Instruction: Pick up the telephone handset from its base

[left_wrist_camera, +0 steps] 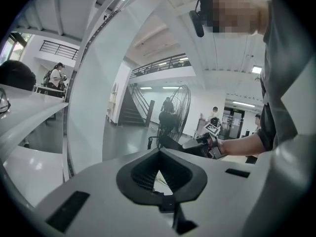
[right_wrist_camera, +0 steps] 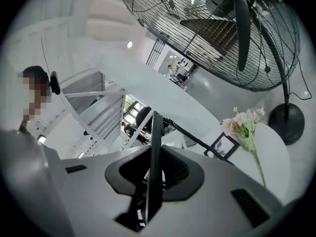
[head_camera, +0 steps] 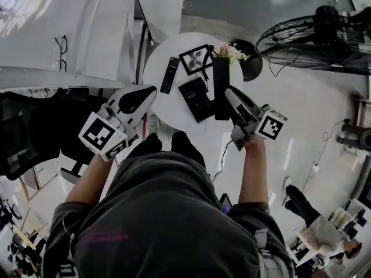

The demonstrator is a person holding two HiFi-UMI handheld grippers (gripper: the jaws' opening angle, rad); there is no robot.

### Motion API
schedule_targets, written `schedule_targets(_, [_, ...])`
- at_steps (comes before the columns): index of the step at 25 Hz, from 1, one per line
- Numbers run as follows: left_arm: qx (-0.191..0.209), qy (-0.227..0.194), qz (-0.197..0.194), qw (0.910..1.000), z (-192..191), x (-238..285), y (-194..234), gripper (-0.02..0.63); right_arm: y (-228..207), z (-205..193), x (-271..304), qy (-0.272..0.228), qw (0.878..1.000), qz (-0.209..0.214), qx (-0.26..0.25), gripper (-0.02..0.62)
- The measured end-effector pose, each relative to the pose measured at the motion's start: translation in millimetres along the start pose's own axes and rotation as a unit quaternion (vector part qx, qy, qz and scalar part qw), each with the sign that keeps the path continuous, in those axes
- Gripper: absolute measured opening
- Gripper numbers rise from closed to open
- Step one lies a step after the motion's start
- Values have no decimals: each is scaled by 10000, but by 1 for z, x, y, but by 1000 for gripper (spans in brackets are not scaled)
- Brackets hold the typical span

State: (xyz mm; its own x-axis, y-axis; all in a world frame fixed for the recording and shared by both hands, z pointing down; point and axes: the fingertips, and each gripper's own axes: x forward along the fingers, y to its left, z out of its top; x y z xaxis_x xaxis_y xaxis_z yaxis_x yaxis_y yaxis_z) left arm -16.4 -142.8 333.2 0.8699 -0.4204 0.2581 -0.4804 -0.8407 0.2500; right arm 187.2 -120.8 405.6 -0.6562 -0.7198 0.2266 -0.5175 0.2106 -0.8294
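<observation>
A black telephone handset (head_camera: 221, 88) hangs over the round white table (head_camera: 152, 57), lifted off the black telephone base (head_camera: 196, 99) beside it. My right gripper (head_camera: 228, 92) is shut on the handset. In the right gripper view the handset (right_wrist_camera: 156, 132) stands edge-on as a thin black bar between the jaws, and its coiled cord (right_wrist_camera: 190, 134) runs off to the right. My left gripper (head_camera: 152, 91) hovers at the table's left edge, apart from the phone. In the left gripper view its fingertips (left_wrist_camera: 159, 154) meet with nothing between them.
On the table lie a black remote (head_camera: 169, 74), a photo frame (head_camera: 195, 58) and pale flowers (head_camera: 232, 52). A large floor fan (head_camera: 313, 36) stands at the right. A white desk with glasses (head_camera: 61, 51) is at the left, and a dark chair (head_camera: 29, 132) below it.
</observation>
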Motion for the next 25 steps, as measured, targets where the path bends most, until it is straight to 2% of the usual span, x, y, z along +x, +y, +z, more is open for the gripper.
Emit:
schedule_targets(5, [112, -76, -114, 9998, 10, -2, 1, 14, 21, 10, -7, -317, 9994, 72, -154, 75])
schedule_targets(12, [259, -123, -247, 9993, 19, -8, -2, 14, 40, 12, -19, -679, 9976, 83, -68, 75])
schedule_targets(20, [352, -154, -353, 9986, 24, -12, -4, 14, 57, 15, -24, -891, 9958, 120, -170, 75])
schedule_targets(25, [359, -147, -434, 9983, 24, -13, -8, 14, 72, 16, -23, -940, 9943, 298, -401, 75])
